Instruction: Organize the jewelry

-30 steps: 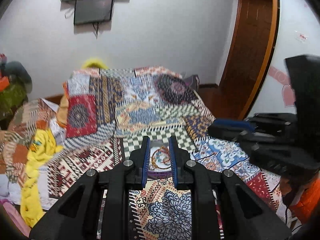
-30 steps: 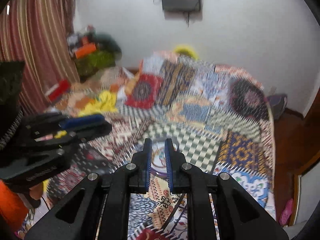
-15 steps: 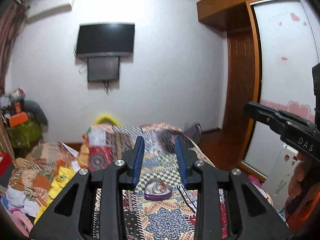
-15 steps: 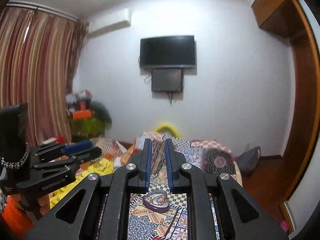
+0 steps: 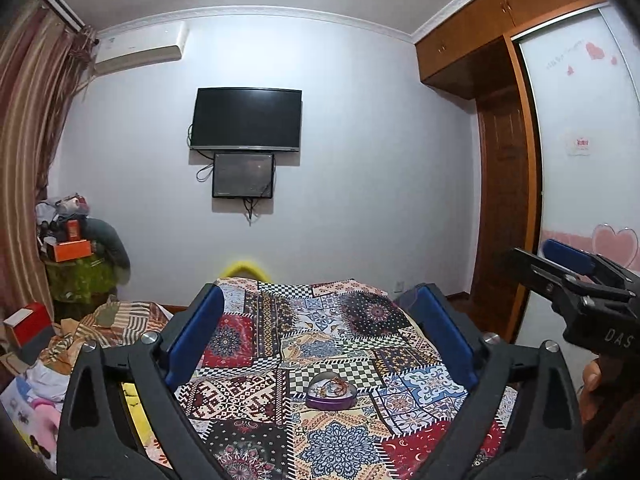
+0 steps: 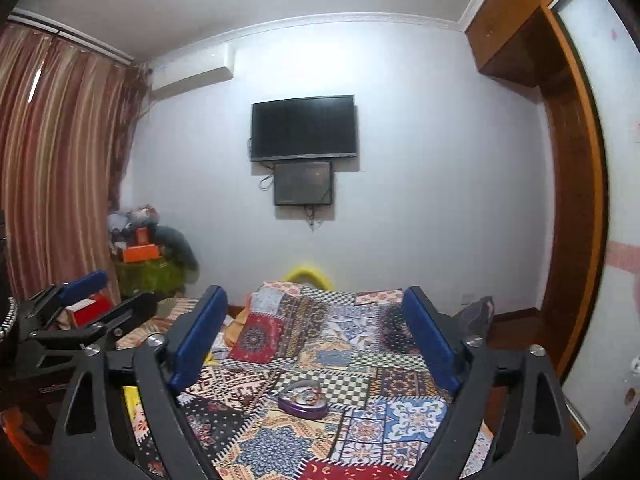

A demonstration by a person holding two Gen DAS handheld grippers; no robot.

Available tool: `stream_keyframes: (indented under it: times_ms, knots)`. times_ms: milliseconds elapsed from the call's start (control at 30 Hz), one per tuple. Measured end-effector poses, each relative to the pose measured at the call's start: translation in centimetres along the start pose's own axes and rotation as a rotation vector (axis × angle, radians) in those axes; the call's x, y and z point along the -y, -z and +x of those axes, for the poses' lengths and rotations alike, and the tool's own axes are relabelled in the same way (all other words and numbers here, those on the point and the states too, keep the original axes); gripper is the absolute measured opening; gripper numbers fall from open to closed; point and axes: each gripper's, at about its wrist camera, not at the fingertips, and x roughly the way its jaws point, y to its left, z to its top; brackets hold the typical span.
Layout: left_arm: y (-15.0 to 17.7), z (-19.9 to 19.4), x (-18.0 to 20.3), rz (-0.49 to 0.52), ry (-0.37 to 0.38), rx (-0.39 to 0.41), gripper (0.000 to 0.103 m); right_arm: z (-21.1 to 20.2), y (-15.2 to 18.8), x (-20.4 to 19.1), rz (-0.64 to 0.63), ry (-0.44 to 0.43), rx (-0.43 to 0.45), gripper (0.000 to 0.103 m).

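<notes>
- Both grippers are now raised and level. A second ago they looked down at the bed with jaws nearly shut; the TV and far wall were mostly out of view then.
- Left gripper (image 5: 320, 344): jaws spread wide and opening, nothing between the pads. They were close together a second ago.
- Right gripper (image 6: 316, 340): jaws likewise wide and opening, holding nothing; narrow half a second ago.
- The box (image 5: 331, 391), a purple heart-shaped tin with jewelry inside and no lid on it, sits on the quilt (image 5: 320, 336) ahead of both grippers, touched by neither. Before, it lay right at the fingertips.
- Left to right in the room: striped curtain (image 6: 52, 184), air conditioner (image 5: 138, 51), a pile (image 5: 76, 248) of clothes and orange boxes, TV (image 5: 246, 119) with a smaller screen (image 5: 243, 175) under it, wooden wardrobe (image 5: 500, 184).
- Nothing stands between either gripper and the box.
- Count: two grippers, one box, two screens, one bed. The pieces of jewelry are too small to count.
</notes>
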Motion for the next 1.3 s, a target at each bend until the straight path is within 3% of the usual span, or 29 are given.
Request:
stream_keyframes:
  times_ms: [67,1300]
  knots:
    - [0.1,-0.2,0.0,-0.004,-0.001,-0.002,0.099,-0.2,0.1,0.0,-0.007,0.025,0.011,0.102]
    - [1.2,-0.1,-0.1,-0.026,-0.011,-0.062,0.1,-1.5,0.7,0.3,-0.005,0.034,-0.041,0.102]
